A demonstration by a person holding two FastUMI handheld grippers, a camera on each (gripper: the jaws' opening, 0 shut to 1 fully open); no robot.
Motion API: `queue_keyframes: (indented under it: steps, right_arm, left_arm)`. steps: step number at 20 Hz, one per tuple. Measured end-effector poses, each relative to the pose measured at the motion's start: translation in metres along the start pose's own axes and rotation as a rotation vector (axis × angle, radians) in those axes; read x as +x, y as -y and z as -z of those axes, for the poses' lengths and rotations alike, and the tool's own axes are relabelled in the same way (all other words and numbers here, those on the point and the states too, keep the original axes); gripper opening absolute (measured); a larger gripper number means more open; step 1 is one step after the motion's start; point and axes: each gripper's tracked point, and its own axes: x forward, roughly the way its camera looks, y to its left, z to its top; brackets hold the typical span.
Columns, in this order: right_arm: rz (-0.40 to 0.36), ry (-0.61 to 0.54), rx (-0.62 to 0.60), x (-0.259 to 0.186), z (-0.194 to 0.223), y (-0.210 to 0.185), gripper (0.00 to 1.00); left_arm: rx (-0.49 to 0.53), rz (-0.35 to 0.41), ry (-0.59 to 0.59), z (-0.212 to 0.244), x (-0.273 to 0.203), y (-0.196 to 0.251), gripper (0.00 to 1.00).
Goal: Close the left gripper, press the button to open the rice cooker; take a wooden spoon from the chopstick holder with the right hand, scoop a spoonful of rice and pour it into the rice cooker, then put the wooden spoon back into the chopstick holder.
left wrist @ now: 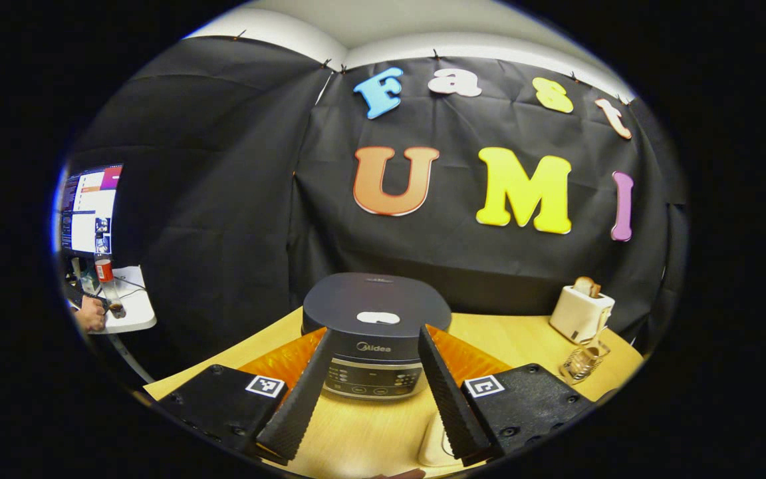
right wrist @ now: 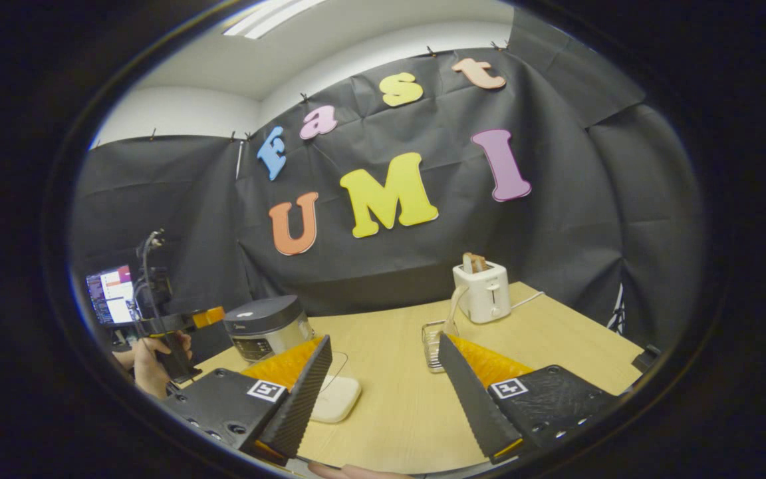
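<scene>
1. The left gripper (left wrist: 370, 392) has its jaws spread wide and empty, with the rice cooker (left wrist: 375, 332) framed between the fingers at 12 o'clock, near but apart from them
2. The cooker sits on the wooden table (left wrist: 370, 432), lid down; the pale oval button (left wrist: 378, 318) lies on the lid's front edge
3. The right gripper (right wrist: 386, 392) also stands wide and holds nothing; from it the rice cooker (right wrist: 268, 326) lies at 10 o'clock, well apart
4. A clear holder (right wrist: 432, 344) sits at 1 o'clock from the right gripper, just in front of the white toaster (right wrist: 483, 289); whether it carries the wooden spoon is too small to tell
5. A pale flat dish (right wrist: 335, 399) rests beside the right gripper's left finger; its contents cannot be told
6. Judgement: the cooker looks heavy, rigid and smooth, so it should stay put under a push; the button likely needs a firm downward press with closed fingertips, centred to avoid sliding off the glossy lid
</scene>
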Motion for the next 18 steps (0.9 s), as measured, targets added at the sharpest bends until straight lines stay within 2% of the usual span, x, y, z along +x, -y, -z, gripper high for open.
queue_keyframes:
  steps: [1,3,4,5,7,10,11,12,14,16,18]
  right_arm:
    - [0.006,0.001,-0.01,0.0,-0.001,0.001,0.95]
    - [0.015,0.012,-0.034,-0.001,-0.004,0.001,0.95]
    - [0.012,0.012,-0.044,-0.002,-0.004,0.0,1.0]
    - [-0.002,0.013,-0.056,-0.002,-0.004,-0.001,0.96]
    - [-0.01,0.015,-0.082,-0.001,-0.005,0.0,0.91]
    - [-0.008,0.031,-0.131,-0.001,-0.006,-0.002,0.95]
    - [-0.015,0.031,-0.141,0.0,-0.003,-0.004,0.95]
    - [-0.016,0.03,-0.152,0.001,-0.001,-0.004,0.96]
    - [0.01,0.036,-0.177,0.001,0.001,0.001,0.96]
    - [0.036,0.043,-0.209,-0.009,0.002,0.006,0.96]
    - [0.043,0.06,-0.234,-0.022,0.0,0.005,0.96]
  left_arm:
    - [0.011,0.019,0.013,-0.002,-0.016,0.009,0.83]
    - [0.049,0.039,0.045,-0.007,-0.045,0.024,0.83]
    - [0.074,0.053,0.057,-0.007,-0.057,0.03,0.73]
    - [0.098,0.063,0.061,-0.006,-0.069,0.037,0.83]
    - [0.129,0.086,0.065,-0.002,-0.087,0.052,0.84]
    - [0.127,0.143,0.052,0.008,-0.108,0.078,0.86]
    - [0.127,0.168,0.046,0.013,-0.113,0.089,0.81]
    - [0.132,0.179,0.042,0.017,-0.116,0.096,0.9]
    - [0.162,0.174,0.036,0.019,-0.12,0.099,0.94]
    - [0.175,0.13,0.067,0.014,-0.122,0.093,0.96]
    - [0.158,0.142,0.062,0.019,-0.122,0.103,0.98]
